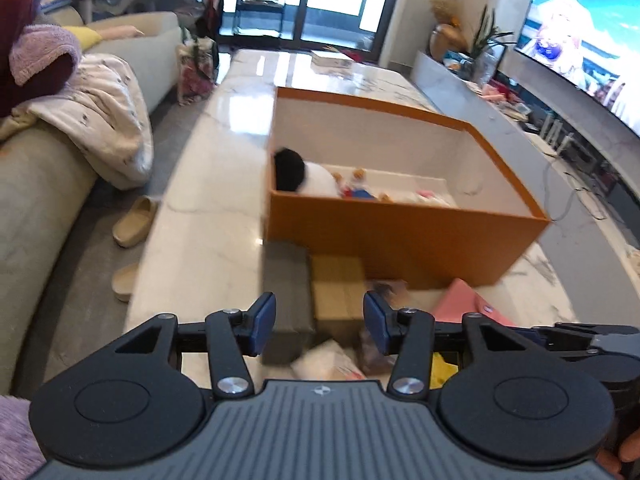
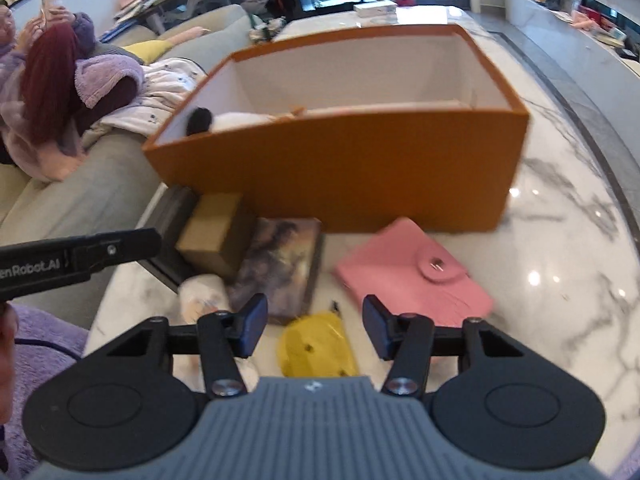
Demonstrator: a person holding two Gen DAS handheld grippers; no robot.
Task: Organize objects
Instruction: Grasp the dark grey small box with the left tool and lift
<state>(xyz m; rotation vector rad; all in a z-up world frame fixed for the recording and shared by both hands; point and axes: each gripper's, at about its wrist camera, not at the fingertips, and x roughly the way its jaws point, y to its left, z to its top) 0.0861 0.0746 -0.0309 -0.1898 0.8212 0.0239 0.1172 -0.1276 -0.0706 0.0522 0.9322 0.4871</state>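
Both grippers, left gripper [image 1: 319, 322] and right gripper [image 2: 315, 326], jaws half open, holding nothing

Small yellow soft pouch [image 2: 318, 346] lies on white marble desk [image 2: 560, 240], under right jaws, near big orange cardboard box [image 2: 340, 176]

Risk: things crowd together, jaws may bump flat pink wallet [image 2: 416, 276] or picture book [image 2: 280, 268] instead

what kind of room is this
Most likely a home living room: a sofa beside a marble coffee table, and a large television on the wall opposite.

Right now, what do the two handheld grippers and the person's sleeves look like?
Both the left gripper and right gripper are matte black, with round side discs, silver screws, dark blue fingertip pads and a ribbed grey centre plate bearing a small white logo. White lettering marks the left gripper's side in the right view. A fuzzy lilac sleeve shows.
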